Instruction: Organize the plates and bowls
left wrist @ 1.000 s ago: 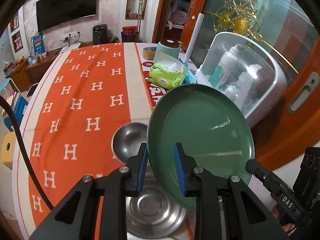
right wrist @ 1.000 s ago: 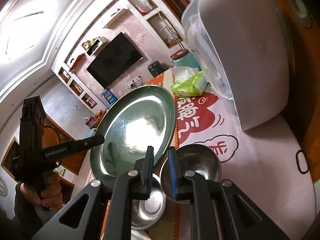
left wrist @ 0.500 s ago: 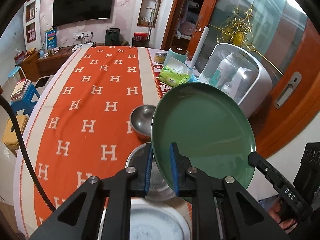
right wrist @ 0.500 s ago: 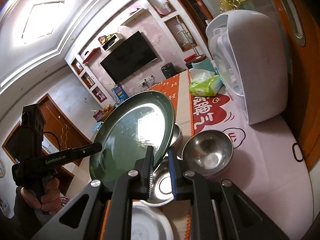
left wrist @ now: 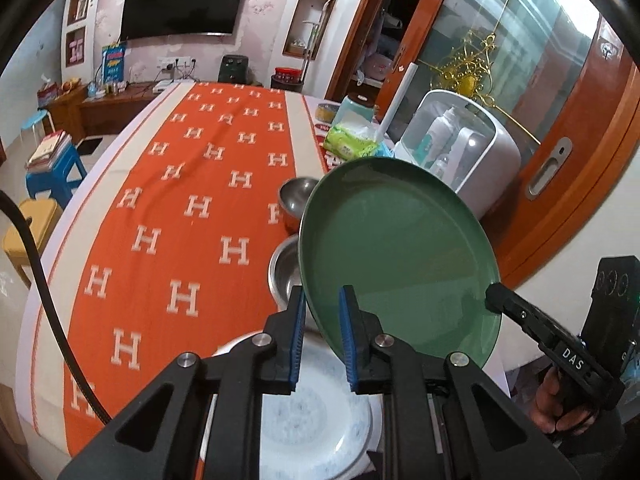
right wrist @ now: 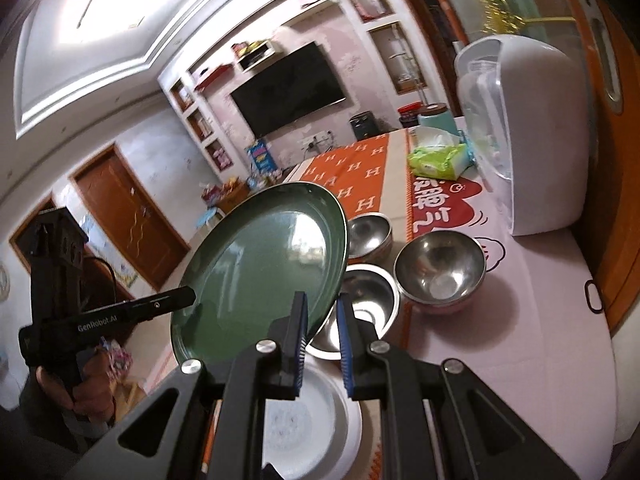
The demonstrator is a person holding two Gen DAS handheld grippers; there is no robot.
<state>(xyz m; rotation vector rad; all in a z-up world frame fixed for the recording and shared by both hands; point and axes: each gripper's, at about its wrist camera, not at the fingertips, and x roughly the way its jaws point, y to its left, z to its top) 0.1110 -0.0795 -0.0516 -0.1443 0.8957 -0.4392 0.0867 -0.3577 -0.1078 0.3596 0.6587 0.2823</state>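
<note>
A green plate [left wrist: 400,256] [right wrist: 264,264] hangs tilted in the air, pinched at opposite rims by both grippers. My left gripper [left wrist: 322,336] is shut on its near-left rim; in that view the right gripper's fingers [left wrist: 496,294] clamp the far rim. My right gripper [right wrist: 322,340] is shut on the plate's right rim, with the left gripper's fingers [right wrist: 180,298] on the other side. Below the plate lies a white plate [left wrist: 312,412] [right wrist: 316,412]. Three steel bowls [right wrist: 440,272] [right wrist: 364,292] [right wrist: 368,232] stand on the table beyond it.
An orange H-patterned cloth [left wrist: 180,216] covers the table. A white domed container [left wrist: 464,148] [right wrist: 536,140], a green wipes pack [left wrist: 352,140] and a teal canister [left wrist: 356,108] stand along the right side. A hand [right wrist: 80,384] holds the left tool.
The green plate has been carried towards me, from over the steel bowls to above the white plate. The left jaws closed onto its rim. More of the bowls now shows.
</note>
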